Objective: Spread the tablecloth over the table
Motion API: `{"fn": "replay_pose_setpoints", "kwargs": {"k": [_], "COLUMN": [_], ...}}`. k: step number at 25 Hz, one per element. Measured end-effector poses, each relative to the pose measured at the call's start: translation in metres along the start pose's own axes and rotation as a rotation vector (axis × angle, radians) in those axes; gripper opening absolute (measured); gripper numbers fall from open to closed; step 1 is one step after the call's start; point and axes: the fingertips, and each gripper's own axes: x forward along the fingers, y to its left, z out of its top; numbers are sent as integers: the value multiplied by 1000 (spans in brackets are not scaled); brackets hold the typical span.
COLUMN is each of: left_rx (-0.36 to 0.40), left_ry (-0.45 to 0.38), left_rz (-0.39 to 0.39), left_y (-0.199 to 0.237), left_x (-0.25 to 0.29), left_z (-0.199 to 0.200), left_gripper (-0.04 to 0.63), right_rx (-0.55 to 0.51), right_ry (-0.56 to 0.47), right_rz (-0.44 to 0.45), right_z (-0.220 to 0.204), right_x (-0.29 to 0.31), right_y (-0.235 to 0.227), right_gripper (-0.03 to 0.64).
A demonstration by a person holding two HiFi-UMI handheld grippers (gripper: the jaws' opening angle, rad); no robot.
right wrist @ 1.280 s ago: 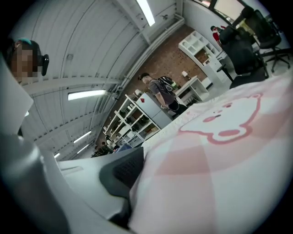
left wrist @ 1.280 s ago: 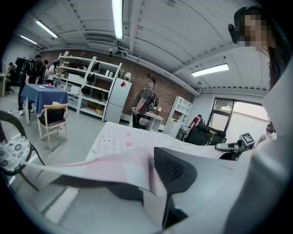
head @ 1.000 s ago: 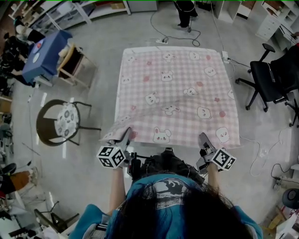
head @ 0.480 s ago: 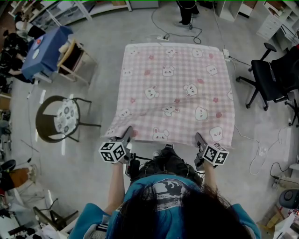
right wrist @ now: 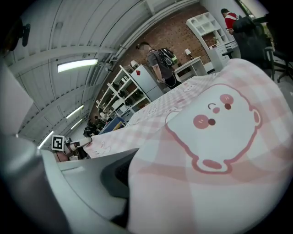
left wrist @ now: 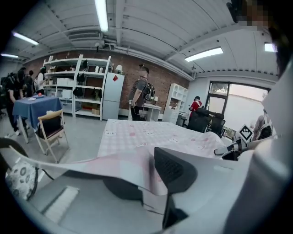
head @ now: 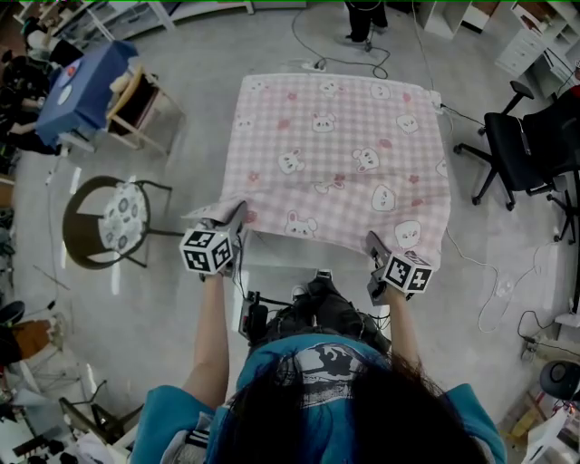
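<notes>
A pink checked tablecloth [head: 340, 154] with bear prints lies over the table, and a bare white strip of the table [head: 281, 267] shows at its near edge. My left gripper [head: 233, 224] is shut on the cloth's near left corner, which it holds lifted. My right gripper [head: 372, 250] is shut on the near right corner. In the left gripper view the cloth [left wrist: 114, 164] runs flat between the jaws of the left gripper [left wrist: 147, 170]. In the right gripper view a bear print on the cloth [right wrist: 215, 132] drapes over the right gripper [right wrist: 130, 183] and hides one jaw.
A black office chair [head: 535, 136] stands right of the table. On the left are a round-seat chair [head: 118, 222], a wooden chair [head: 136, 104] and a blue-covered table [head: 86, 82]. Cables [head: 344, 50] lie on the floor beyond the far edge, near a standing person [head: 362, 14].
Both grippers have moved away from my body with the cloth's near edge. The cloth has slid toward the far side, and a white strip of table now shows.
</notes>
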Motion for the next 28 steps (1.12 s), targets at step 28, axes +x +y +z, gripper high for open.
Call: {"fn": "replay_pose_setpoints", "kwargs": {"k": [28], "left_rx": [-371], "left_ry": [538], "left_rz": [112], "left_y": [-39], "left_x": [-68], "left_z": [-81], "left_gripper": [228], "right_rx": [571], "right_ry": [23], "right_rz": [-175], "right_z": [-65], "right_x": [-71], "right_y": [-11], "right_gripper": [110]}}
